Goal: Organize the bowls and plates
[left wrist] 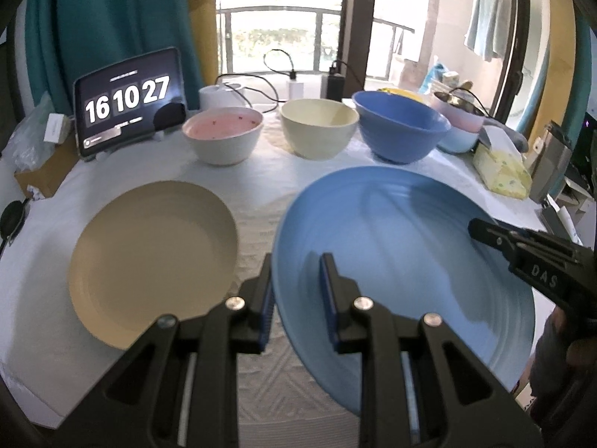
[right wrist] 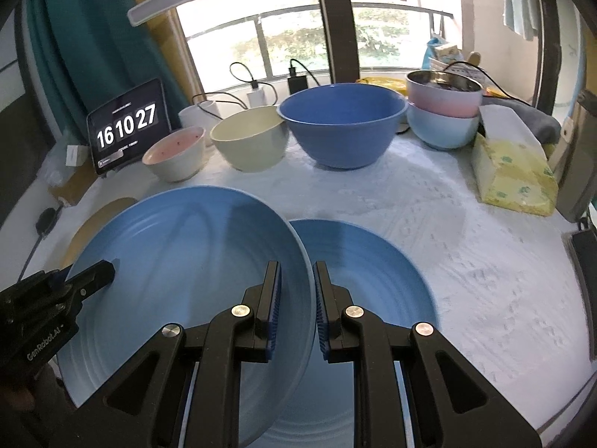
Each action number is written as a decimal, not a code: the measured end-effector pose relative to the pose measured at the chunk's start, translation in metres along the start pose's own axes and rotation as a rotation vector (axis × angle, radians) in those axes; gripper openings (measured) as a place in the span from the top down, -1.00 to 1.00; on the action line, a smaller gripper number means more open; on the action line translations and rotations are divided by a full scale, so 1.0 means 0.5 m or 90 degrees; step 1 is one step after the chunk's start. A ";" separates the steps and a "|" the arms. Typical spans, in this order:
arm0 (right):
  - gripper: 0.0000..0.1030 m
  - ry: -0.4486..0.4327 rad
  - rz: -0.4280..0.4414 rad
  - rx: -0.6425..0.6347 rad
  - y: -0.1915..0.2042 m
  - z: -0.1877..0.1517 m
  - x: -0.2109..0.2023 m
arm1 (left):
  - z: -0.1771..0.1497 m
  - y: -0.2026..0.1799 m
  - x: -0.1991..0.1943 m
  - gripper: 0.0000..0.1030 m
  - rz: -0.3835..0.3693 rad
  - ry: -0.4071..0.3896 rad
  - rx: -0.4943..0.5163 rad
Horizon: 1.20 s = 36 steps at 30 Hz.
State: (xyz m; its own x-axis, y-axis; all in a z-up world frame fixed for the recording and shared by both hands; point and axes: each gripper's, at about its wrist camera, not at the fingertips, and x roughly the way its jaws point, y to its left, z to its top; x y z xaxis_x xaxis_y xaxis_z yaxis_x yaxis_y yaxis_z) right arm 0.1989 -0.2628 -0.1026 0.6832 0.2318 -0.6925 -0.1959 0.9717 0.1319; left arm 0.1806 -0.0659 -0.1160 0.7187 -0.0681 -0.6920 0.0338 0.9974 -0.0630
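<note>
A large blue plate hangs above the white tablecloth, carried by both grippers. My left gripper is shut on its left rim and shows in the right wrist view. My right gripper is shut on the opposite rim and shows in the left wrist view. A second blue plate lies on the table, partly under the held plate's right edge. A beige plate lies to the left.
Along the back stand a white bowl with a pink inside, a cream bowl, a big blue bowl and a pink bowl stacked in a light-blue one. A tablet clock is back left, a tissue pack right.
</note>
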 end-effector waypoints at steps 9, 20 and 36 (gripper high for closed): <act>0.64 -0.005 -0.002 0.030 -0.052 -0.007 -0.003 | 0.002 -0.046 0.015 0.54 -0.005 0.010 0.023; 0.63 -0.009 -0.018 0.043 -0.104 -0.013 -0.004 | -0.002 -0.092 0.045 0.50 -0.018 0.031 0.037; 0.64 -0.003 -0.029 0.055 -0.131 -0.014 0.011 | -0.008 -0.121 0.094 0.46 -0.005 0.068 0.058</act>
State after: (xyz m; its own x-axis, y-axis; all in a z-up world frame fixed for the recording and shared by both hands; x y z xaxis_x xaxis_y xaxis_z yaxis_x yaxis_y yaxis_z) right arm 0.2105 -0.3254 -0.1201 0.6938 0.1877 -0.6953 -0.1035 0.9814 0.1616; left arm 0.2095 -0.1296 -0.1475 0.6399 -0.0734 -0.7650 0.1063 0.9943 -0.0066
